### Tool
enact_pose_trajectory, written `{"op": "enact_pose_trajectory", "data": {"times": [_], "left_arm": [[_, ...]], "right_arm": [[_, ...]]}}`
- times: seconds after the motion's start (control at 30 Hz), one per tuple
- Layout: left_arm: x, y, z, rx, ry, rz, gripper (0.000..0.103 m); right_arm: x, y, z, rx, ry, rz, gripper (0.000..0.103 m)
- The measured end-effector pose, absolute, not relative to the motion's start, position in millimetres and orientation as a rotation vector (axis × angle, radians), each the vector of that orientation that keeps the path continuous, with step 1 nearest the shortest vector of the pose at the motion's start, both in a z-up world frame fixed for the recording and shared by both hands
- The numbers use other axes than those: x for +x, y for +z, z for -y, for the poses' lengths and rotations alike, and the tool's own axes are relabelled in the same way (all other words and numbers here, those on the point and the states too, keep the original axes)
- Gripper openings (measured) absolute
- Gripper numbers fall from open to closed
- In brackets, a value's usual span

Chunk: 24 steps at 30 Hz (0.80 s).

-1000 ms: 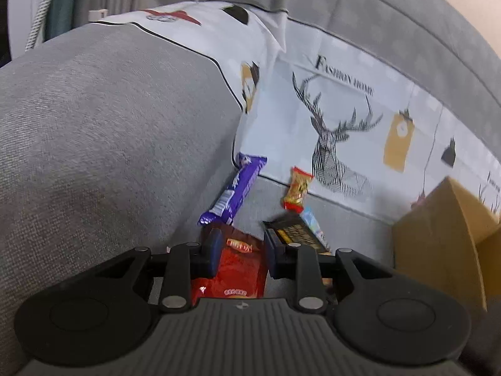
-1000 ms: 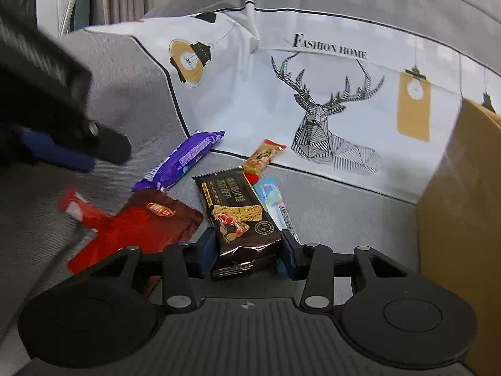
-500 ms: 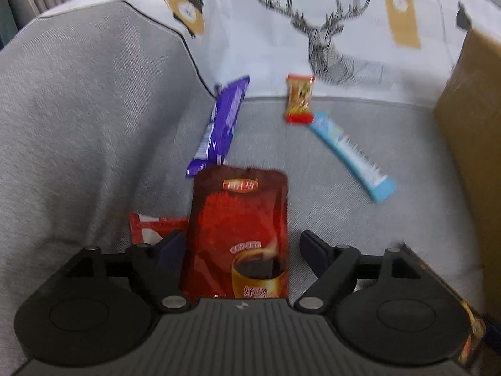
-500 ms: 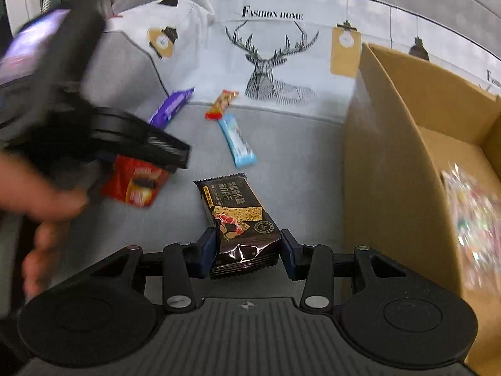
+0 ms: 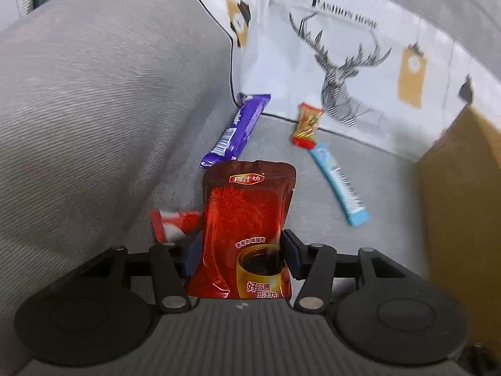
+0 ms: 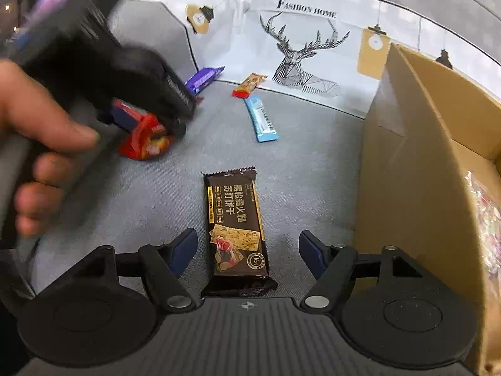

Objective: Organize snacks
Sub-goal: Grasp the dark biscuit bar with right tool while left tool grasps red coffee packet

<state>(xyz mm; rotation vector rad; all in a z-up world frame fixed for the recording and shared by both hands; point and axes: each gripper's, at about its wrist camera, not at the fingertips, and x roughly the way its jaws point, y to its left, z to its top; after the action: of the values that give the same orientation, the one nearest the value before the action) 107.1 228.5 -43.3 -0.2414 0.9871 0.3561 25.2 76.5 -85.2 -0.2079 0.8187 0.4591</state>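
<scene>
My left gripper (image 5: 241, 250) has its jaws closing, and both pads press the sides of a red coffee pouch (image 5: 247, 219). In the right wrist view the same pouch (image 6: 144, 138) hangs crumpled in that gripper, which a person's hand (image 6: 47, 131) holds over the sofa seat. My right gripper (image 6: 247, 244) has its jaws opening. A dark brown cracker bar (image 6: 235, 225) lies flat on the seat between its fingers, and neither pad touches it. The cardboard box (image 6: 407, 156) stands open just right of it.
On the grey seat lie a purple bar (image 5: 238, 128), an orange-red candy (image 5: 307, 122), a light blue stick pack (image 5: 339, 185) and a red-and-white packet (image 5: 175, 222). A deer-print cushion (image 5: 344, 72) backs them. The sofa arm (image 5: 94, 109) rises at left. Wrapped sweets (image 6: 485, 219) lie in the box.
The right jaws have spread and let go of the dark bar, which now lies on the seat. The left jaws opened wide around the red pouch, then closed onto its sides.
</scene>
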Motion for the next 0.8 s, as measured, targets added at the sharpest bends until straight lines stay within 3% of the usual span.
{"op": "enact_pose_trajectory", "data": {"times": [0.17, 0.2, 0.33, 0.8], "left_arm": [[98.7, -51.5, -234.7, -0.354, 0.297, -1.095, 0.063], [97.7, -55.5, -236.9, -0.376, 0.292, -1.122, 0.066], [100.4, -60.0, -237.1, -0.363, 0.305, -1.143, 0.068], [105.2, -63.1, -222.8, -0.285, 0.325, -1.152, 0.084]], "right_arm": [[31.8, -96.0, -79.9, -0.191, 0.452, -0.861, 0.068], [32.2, -97.7, -80.1, -0.186, 0.448, -0.871, 0.059], [30.7, -97.8, -81.8, -0.178, 0.441, -0.873, 0.047], [32.0, -94.9, -78.7, -0.131, 0.453, -0.885, 0.05]]}}
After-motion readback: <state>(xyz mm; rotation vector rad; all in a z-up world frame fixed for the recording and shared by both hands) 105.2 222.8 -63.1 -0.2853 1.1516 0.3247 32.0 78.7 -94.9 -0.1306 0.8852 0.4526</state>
